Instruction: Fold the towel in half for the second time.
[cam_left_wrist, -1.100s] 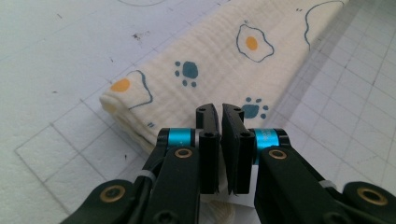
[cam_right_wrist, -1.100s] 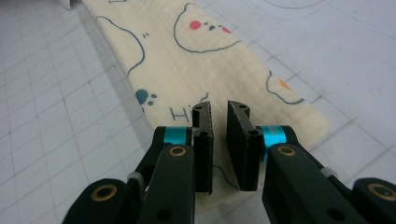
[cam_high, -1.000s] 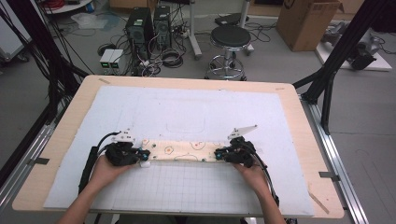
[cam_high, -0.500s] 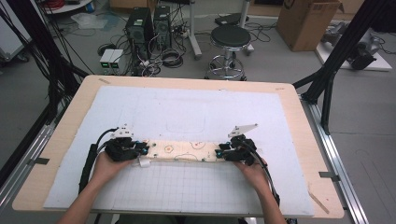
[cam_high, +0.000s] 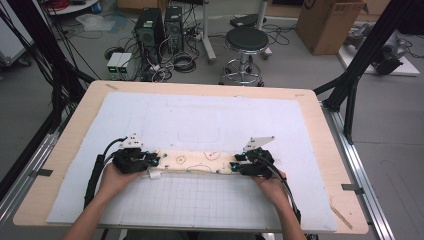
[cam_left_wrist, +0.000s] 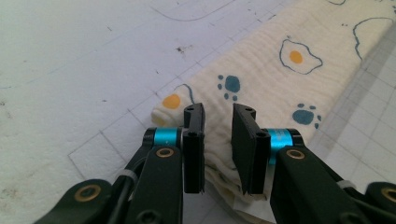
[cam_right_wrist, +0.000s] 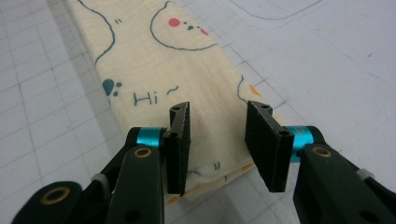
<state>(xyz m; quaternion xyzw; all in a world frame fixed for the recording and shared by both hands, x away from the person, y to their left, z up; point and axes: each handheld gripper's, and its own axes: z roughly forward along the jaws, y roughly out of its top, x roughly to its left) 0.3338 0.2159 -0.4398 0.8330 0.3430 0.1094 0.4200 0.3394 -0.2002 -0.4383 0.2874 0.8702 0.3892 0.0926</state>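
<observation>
White-matted counter (cam_high: 300, 120): cloth (cam_high: 200, 161) already folded into strip; left gripper (cam_left_wrist: 218, 140), right gripper (cam_right_wrist: 217, 140) at ends, jaws apart; end-to-end fold likely left.

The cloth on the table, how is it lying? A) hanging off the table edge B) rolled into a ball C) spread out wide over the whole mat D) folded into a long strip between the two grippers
D: the cloth lies flat as a long narrow folded strip, with the left gripper at one end and the right gripper at the other, both with jaws open.
</observation>
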